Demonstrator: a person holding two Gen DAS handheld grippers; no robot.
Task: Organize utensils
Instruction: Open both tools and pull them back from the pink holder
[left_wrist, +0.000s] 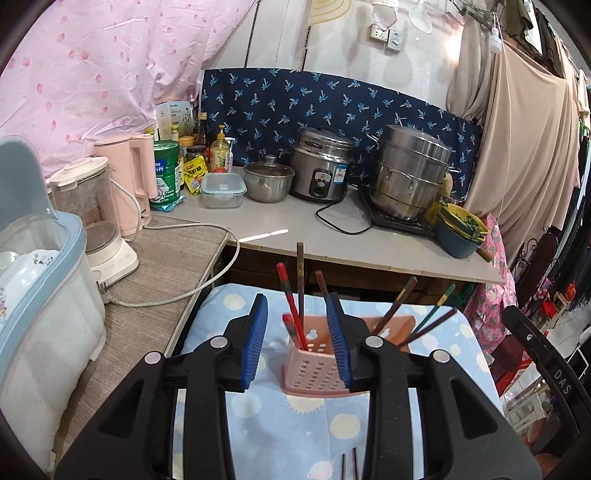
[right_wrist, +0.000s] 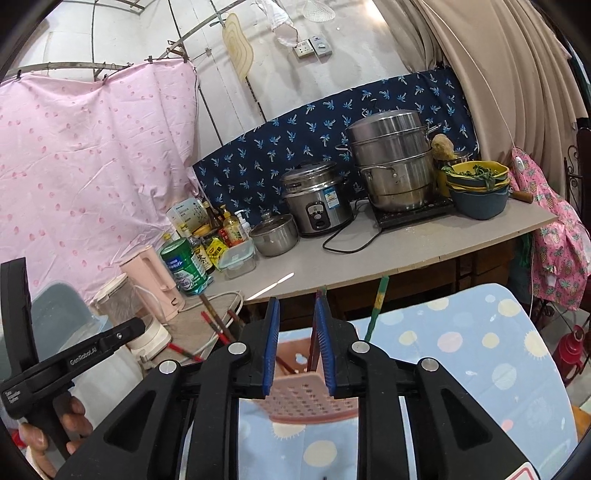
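A pink perforated utensil holder (left_wrist: 314, 369) stands on the blue dotted cloth (left_wrist: 332, 424). My left gripper (left_wrist: 297, 301) is open above its left compartment. Red (left_wrist: 291, 306) and brown chopsticks (left_wrist: 300, 280) rise between the jaws, untouched. More chopsticks (left_wrist: 402, 302) lean in the right compartment. A pair of chopsticks (left_wrist: 349, 463) lies on the cloth below. My right gripper (right_wrist: 296, 302) is open over the holder (right_wrist: 306, 398). A dark chopstick (right_wrist: 316, 343) stands close to its right pad, and a green-tipped chopstick (right_wrist: 376, 310) leans beside it.
Left of the cloth are a dish box with a blue lid (left_wrist: 44, 295), a blender (left_wrist: 99, 221), a pink kettle (left_wrist: 133, 184) and a loose cable (left_wrist: 184, 291). The counter behind holds a rice cooker (left_wrist: 321, 170), a steamer pot (left_wrist: 410, 170) and stacked bowls (left_wrist: 458, 229).
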